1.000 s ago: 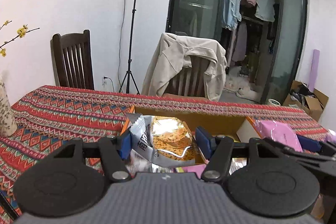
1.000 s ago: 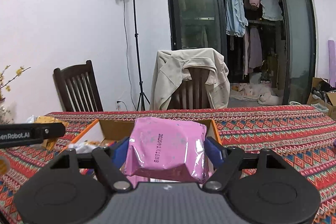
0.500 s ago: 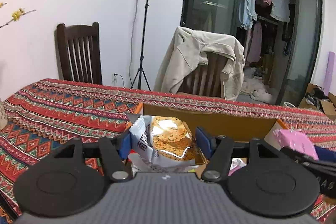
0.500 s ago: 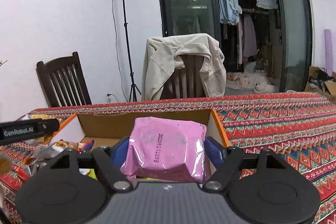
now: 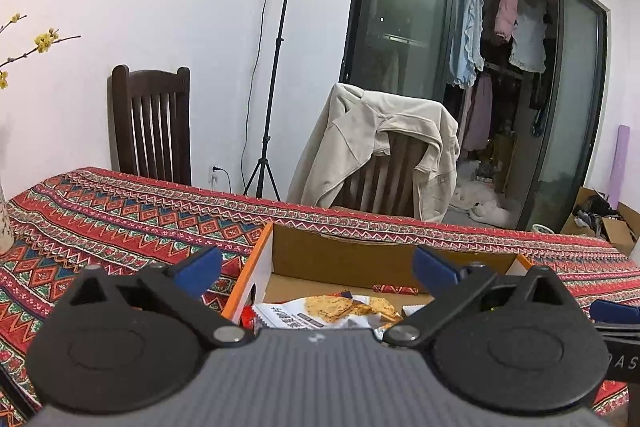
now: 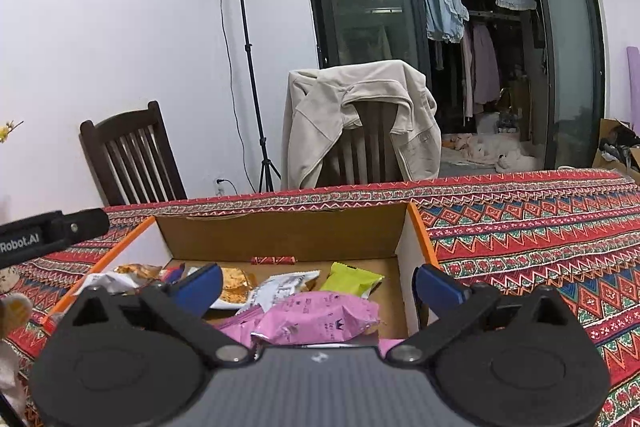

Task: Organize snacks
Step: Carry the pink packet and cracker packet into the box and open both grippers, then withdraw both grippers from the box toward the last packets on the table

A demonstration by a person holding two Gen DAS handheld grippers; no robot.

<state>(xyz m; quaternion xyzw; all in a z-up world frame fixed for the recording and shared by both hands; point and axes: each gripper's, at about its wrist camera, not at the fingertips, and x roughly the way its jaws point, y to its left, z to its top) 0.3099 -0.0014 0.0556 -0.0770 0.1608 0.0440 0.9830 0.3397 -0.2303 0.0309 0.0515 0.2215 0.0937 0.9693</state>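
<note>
The snacks lie in an open cardboard box (image 6: 280,235) on the table: a pink packet (image 6: 320,319) toward its near right corner, a white cracker bag (image 5: 332,311) near the left wall, a green packet (image 6: 350,279) and a small red stick (image 6: 274,260) along the far wall. The right gripper (image 6: 318,283) hangs over the pink packet and the left gripper (image 5: 316,267) over the cracker bag, both with jaws opening wide and pressing on nothing. The risk, by judgement, is that a withdrawing finger snags loose crinkled film and drags a packet over the low wall. A red patterned tablecloth (image 6: 540,227) covers the table; beyond its far edge stand two wooden chairs, one draped with a beige jacket (image 6: 356,115), a lamp stand (image 5: 280,67) and glass doors.
</note>
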